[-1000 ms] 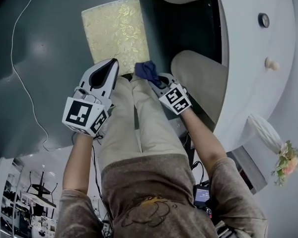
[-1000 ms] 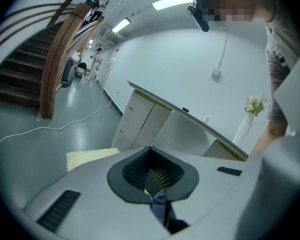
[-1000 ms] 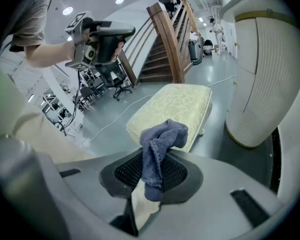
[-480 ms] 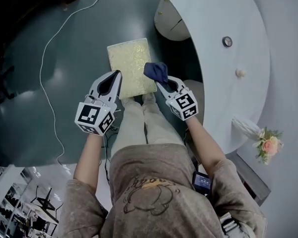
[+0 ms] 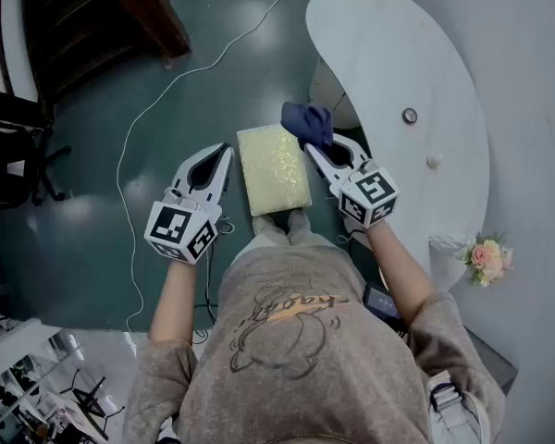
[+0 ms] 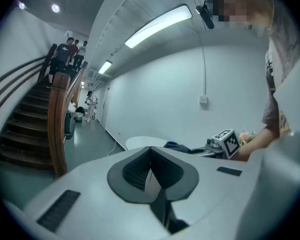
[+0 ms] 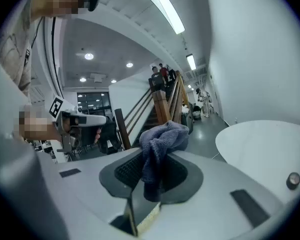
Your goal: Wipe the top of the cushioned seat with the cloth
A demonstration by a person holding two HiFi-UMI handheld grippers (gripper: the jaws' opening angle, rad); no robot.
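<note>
The cushioned seat (image 5: pixel 274 168) has a gold patterned top and stands on the green floor, far below both grippers. My right gripper (image 5: pixel 312 142) hangs over the seat's far right corner, shut on a dark blue cloth (image 5: pixel 307 123) that bunches above the jaws. In the right gripper view the cloth (image 7: pixel 160 139) is pinched between the jaws of that gripper (image 7: pixel 152 159). My left gripper (image 5: pixel 223 151) is held to the left of the seat; its jaws (image 6: pixel 150 151) meet with nothing between them.
A white curved table (image 5: pixel 398 81) with small knobs stands right of the seat. A wooden staircase (image 5: pixel 129 7) rises at the upper left, with people on it in the left gripper view. A white cable (image 5: pixel 166 91) snakes over the floor. Flowers (image 5: pixel 486 257) lie at the right.
The view has risen, so the seat looks smaller and farther below. Both grippers have lifted with it; the right one still grips the cloth, now at the seat's far right corner.
</note>
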